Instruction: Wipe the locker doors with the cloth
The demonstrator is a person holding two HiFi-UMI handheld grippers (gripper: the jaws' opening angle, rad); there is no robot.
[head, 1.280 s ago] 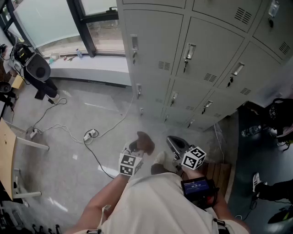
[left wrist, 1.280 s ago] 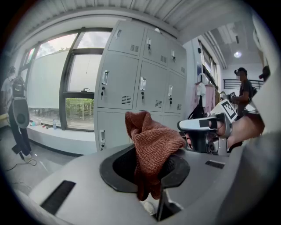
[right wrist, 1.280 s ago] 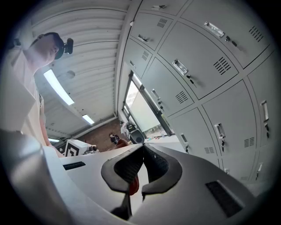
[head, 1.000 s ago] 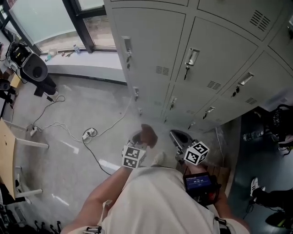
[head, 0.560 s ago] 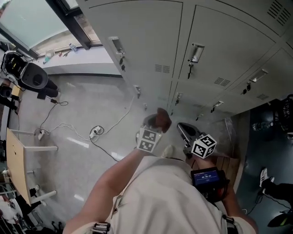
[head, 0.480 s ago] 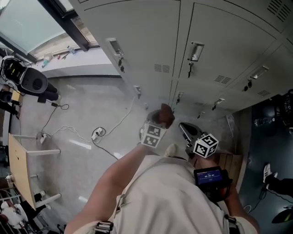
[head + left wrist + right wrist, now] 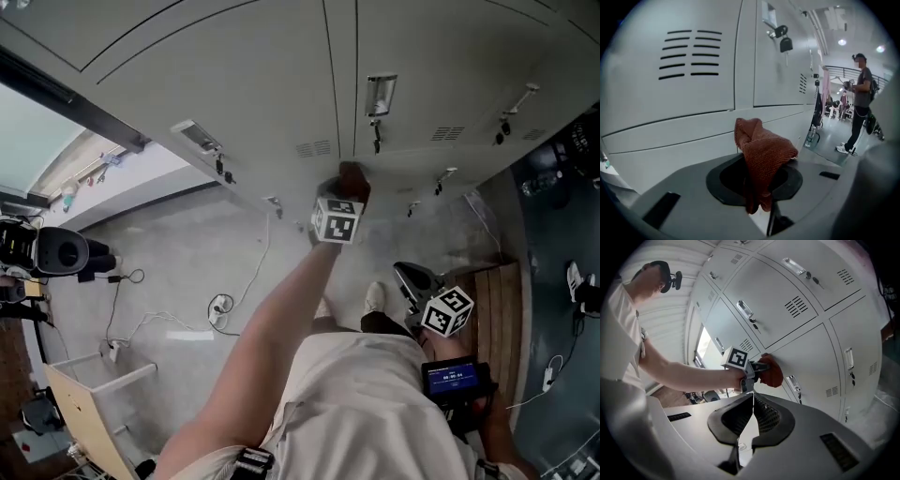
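A rust-red cloth (image 7: 761, 150) is bunched between the jaws of my left gripper (image 7: 757, 176), which is shut on it. In the head view that gripper (image 7: 345, 192) is raised on an outstretched arm and holds the cloth (image 7: 353, 178) against the grey locker doors (image 7: 281, 84), just below a vent and beside a door seam. The right gripper view shows the same cloth (image 7: 772, 371) pressed to a locker door (image 7: 811, 357). My right gripper (image 7: 752, 401) is shut with nothing in it and hangs low by my hip (image 7: 417, 281).
Lockers carry handles with keys (image 7: 378, 98). A white cable and power strip (image 7: 221, 307) lie on the grey floor. A wooden pallet (image 7: 487, 300) sits at the right. A black device (image 7: 56, 251) and a window sill are at the left. A person (image 7: 860, 98) stands far off.
My left gripper has risen from near floor level up to the locker doors, carrying the cloth, as I moved closer. The right gripper stayed low and shut.
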